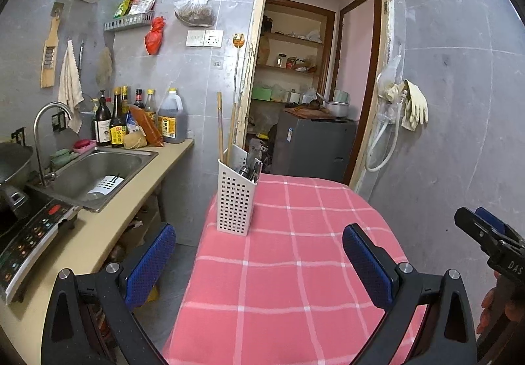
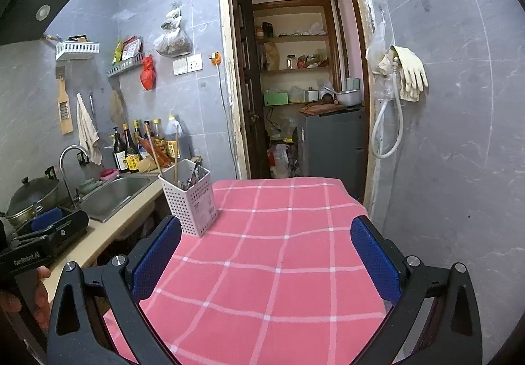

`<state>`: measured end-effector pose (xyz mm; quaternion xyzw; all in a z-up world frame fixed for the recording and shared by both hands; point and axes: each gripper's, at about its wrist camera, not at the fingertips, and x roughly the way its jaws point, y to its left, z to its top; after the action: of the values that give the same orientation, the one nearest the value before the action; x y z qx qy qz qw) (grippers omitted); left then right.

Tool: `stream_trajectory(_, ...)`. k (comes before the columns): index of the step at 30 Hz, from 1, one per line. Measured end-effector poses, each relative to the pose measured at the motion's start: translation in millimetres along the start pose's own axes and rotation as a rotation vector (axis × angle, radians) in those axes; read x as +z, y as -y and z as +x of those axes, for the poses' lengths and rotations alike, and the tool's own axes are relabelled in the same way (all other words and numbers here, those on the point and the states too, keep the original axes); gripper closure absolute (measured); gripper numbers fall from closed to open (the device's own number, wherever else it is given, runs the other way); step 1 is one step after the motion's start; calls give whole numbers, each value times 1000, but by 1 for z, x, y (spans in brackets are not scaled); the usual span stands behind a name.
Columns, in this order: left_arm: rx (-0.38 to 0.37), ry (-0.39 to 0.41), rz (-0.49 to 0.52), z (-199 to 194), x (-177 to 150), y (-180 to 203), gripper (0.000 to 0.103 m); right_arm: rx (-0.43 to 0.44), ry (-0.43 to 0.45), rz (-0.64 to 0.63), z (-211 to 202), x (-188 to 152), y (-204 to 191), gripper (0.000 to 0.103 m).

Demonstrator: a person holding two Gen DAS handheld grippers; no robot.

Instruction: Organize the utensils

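Note:
A white perforated utensil holder (image 1: 235, 199) stands upright on the far left part of the table with the pink checked cloth (image 1: 295, 283). Wooden chopsticks (image 1: 220, 127) and metal utensils (image 1: 251, 166) stick out of it. The holder also shows in the right wrist view (image 2: 192, 201), with its chopsticks (image 2: 176, 155). My left gripper (image 1: 259, 261) is open and empty, held above the near part of the table. My right gripper (image 2: 267, 258) is open and empty, also above the table. The right gripper shows at the right edge of the left wrist view (image 1: 492, 233). The left gripper shows at the left edge of the right wrist view (image 2: 49, 230).
A counter (image 1: 108, 227) runs along the left with a steel sink (image 1: 98, 174), a tap (image 1: 42, 135), sauce bottles (image 1: 137, 119) and an induction cooker (image 1: 29, 233). A pot (image 2: 31, 197) stands by the sink. An open doorway (image 1: 315, 70) lies behind the table.

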<state>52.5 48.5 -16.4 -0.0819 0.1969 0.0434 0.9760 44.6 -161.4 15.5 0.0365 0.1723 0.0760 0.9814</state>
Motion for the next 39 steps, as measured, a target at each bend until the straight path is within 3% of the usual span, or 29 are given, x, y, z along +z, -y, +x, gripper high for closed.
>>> stream_trajectory(11,12,37,36,-33,-11,12,1,-6,31,-1,-34,-10,0,1)
stream_trajectory(39,14,41,24,-41,-16,13,1,3,17,-8,-37,-14,1,1)
